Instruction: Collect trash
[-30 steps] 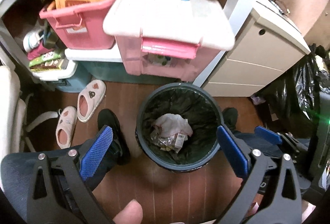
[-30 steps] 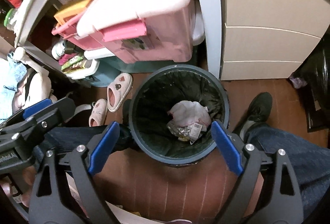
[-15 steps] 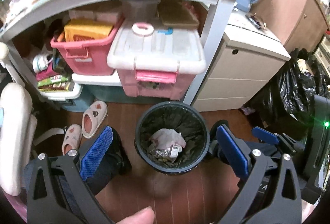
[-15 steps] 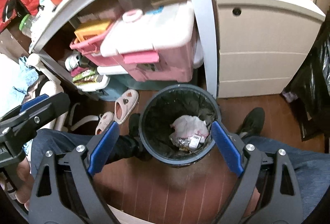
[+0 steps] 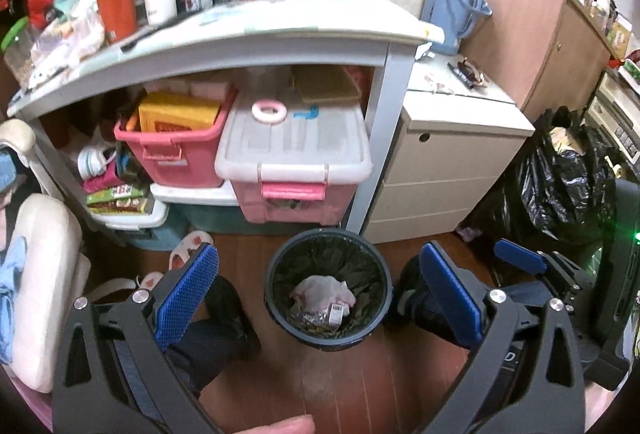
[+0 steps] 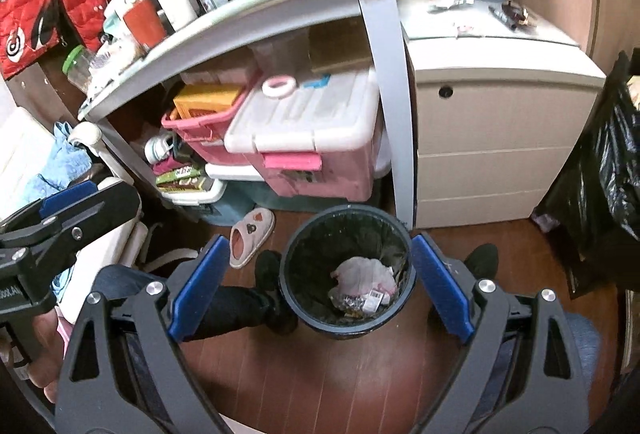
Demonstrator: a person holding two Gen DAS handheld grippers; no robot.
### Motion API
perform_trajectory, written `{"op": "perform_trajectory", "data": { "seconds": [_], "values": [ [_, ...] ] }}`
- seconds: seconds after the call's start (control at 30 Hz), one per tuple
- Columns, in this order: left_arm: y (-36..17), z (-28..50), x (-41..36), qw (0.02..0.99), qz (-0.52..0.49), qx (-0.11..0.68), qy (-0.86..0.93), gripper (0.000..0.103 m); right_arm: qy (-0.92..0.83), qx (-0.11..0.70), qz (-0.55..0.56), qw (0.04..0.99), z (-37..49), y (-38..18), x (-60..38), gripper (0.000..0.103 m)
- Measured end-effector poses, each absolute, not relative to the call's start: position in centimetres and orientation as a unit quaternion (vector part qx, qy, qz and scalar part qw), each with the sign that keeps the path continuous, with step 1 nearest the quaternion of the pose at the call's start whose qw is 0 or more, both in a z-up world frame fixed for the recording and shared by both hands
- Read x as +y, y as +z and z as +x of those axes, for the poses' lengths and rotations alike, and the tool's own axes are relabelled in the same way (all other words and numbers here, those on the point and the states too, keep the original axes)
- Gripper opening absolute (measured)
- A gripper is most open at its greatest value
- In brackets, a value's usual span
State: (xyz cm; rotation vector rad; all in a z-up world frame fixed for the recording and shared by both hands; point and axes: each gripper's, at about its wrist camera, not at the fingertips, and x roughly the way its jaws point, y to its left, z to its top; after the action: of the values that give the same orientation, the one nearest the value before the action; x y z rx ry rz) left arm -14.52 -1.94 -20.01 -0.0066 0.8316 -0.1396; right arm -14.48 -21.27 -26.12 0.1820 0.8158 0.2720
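A round dark trash bin [image 5: 276,298] with a black liner stands on the wooden floor, holding crumpled pink-white paper [image 5: 322,289] and small wrappers. It also shows in the right wrist view [image 6: 292,298]. My left gripper [image 5: 318,296] is open and empty, high above the bin. My right gripper [image 6: 318,288] is open and empty, also high above it. Small wrappers [image 6: 452,0] lie on the white drawer cabinet [image 6: 496,138]. The right gripper's finger [image 5: 520,261] shows in the left wrist view, and the left gripper's finger [image 6: 68,208] shows in the right wrist view.
A white desk [image 5: 248,34] carries bottles and cups, with pink storage boxes [image 5: 292,170] underneath. Black trash bags [image 5: 560,186] stand at the right. Slippers [image 6: 252,232] and the person's legs [image 6: 236,310] flank the bin. A chair [image 5: 36,274] is at left.
Both grippers have risen and pulled back from the bin, which now looks smaller. The desk top and cabinet top have come into view. Both stay open.
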Motion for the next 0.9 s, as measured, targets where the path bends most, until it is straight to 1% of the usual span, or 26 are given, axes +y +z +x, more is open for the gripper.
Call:
{"op": "perform_trajectory", "data": {
  "seconds": [0.5,0.9],
  "values": [
    [-11.6,-18.3,-2.6,0.945,0.004,0.321,-0.059,0.098,0.152,0.309,0.085,0.935,-17.8,-18.4,-21.3,0.093],
    [-7.2,-21.1,-3.3,0.96,0.011,0.275,-0.058,0.098,0.174,0.246,0.085,0.95,-20.4,-13.6,-20.9,0.094]
  ]
}}
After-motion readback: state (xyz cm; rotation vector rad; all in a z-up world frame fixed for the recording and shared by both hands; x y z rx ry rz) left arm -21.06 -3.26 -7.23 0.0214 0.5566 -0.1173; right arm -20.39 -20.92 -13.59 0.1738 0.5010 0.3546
